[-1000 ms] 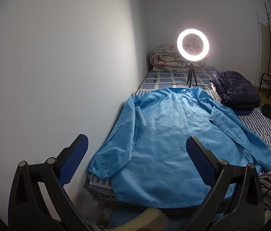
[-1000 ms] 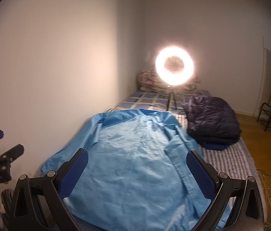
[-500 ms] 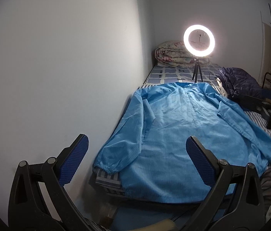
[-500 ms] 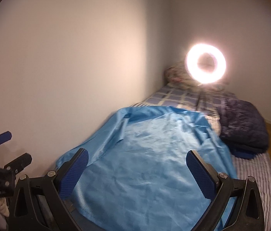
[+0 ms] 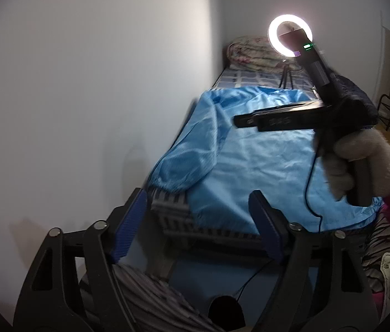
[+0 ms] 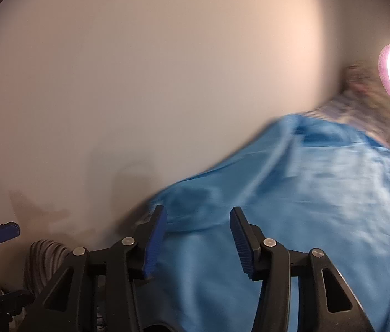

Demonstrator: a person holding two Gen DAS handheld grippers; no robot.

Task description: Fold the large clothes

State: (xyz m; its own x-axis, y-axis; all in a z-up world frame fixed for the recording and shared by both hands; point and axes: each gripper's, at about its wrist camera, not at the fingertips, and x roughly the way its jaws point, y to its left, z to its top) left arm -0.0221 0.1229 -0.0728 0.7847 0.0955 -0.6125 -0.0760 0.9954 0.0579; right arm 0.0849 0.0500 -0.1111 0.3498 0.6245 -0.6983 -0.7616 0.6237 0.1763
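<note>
A large light-blue garment (image 5: 255, 160) lies spread flat on the bed, its left sleeve cuff (image 5: 173, 177) near the bed's front corner by the wall. My left gripper (image 5: 197, 221) hovers short of that corner; its jaws are closing with nothing pressed between the pads. In the left wrist view a gloved hand (image 5: 361, 157) holds my right gripper (image 5: 239, 120) side-on above the garment. The right wrist view is blurred: the right gripper (image 6: 197, 235) hangs over the blue cloth (image 6: 291, 207) near the cuff. Its jaws are closing, and the pads do not touch the cloth.
A white wall (image 5: 84, 96) runs along the bed's left side. A lit ring light (image 5: 290, 36) on a tripod, a rolled quilt (image 5: 250, 55) and a dark padded jacket (image 5: 361, 102) sit at the far end. Striped sheet (image 5: 173, 213) shows at the front edge. A metal rack (image 5: 388, 110) stands right.
Both grippers dropped and came closer to the garment's front left corner. The right one swung left toward the wall and now crosses the left view. Both pairs of jaws have narrowed.
</note>
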